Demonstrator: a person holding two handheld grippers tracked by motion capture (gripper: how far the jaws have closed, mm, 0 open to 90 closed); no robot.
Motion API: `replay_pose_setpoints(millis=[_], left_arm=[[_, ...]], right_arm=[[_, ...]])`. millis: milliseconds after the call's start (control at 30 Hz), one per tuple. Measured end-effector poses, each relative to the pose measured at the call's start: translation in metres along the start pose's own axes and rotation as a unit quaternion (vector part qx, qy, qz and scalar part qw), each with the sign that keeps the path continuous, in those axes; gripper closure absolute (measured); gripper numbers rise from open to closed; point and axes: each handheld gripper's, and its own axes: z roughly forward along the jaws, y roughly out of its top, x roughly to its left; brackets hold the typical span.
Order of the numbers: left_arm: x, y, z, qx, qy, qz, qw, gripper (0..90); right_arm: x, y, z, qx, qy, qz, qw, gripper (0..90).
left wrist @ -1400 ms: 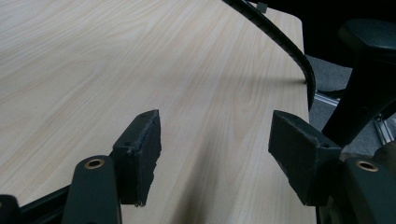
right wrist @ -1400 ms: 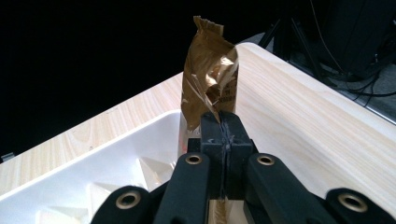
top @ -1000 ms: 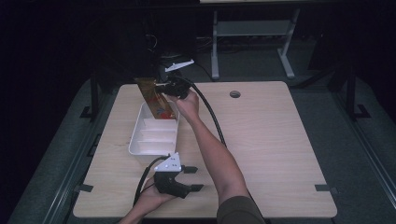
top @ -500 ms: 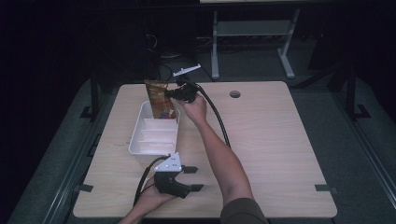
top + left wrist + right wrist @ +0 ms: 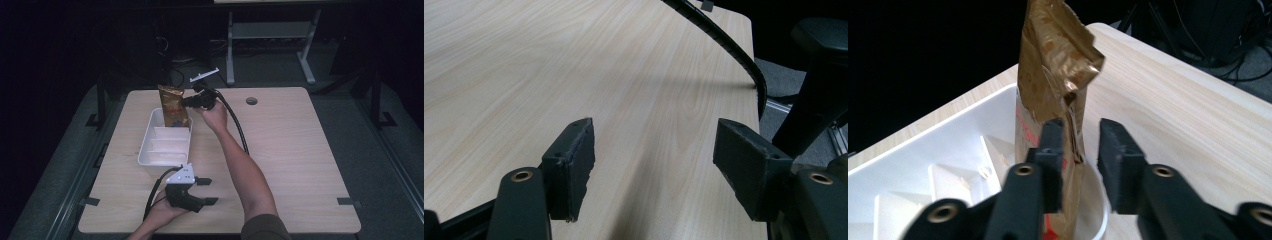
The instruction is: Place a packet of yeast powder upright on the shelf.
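The gold bag (image 5: 173,106) stands up in the white tray (image 5: 150,159), in the box at the tray's 12 o'clock end. The bag's top is crinkled and leans a little. The tray sits on the wooden desk (image 5: 295,150), toward 10 o'clock from the middle of the desk.

The right gripper (image 5: 191,102) is just beside the bag, at the bag's 3 o'clock side. In the right gripper view its jaws are a little way apart. One jaw is against the bag (image 5: 1053,100). The other jaw is off to the side with a small gap, so the bag's edge is between them but not squeezed.

The left gripper (image 5: 207,191) rests near the desk's 6 o'clock edge, well apart from the tray. Its jaws are wide open and hold nothing, with bare desk (image 5: 524,70) between them. A black cable (image 5: 729,45) runs across the desk.
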Motion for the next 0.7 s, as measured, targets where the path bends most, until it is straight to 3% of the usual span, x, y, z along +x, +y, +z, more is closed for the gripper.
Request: replay_pose_setpoints(millis=[700], left_arm=[[0.001, 0.001, 0.005, 0.01, 0.008, -0.008, 0.9999, 26.4]], right_arm=[[0.001, -0.012, -0.051, 0.007, 0.033, -0.005, 0.9994, 57.3]])
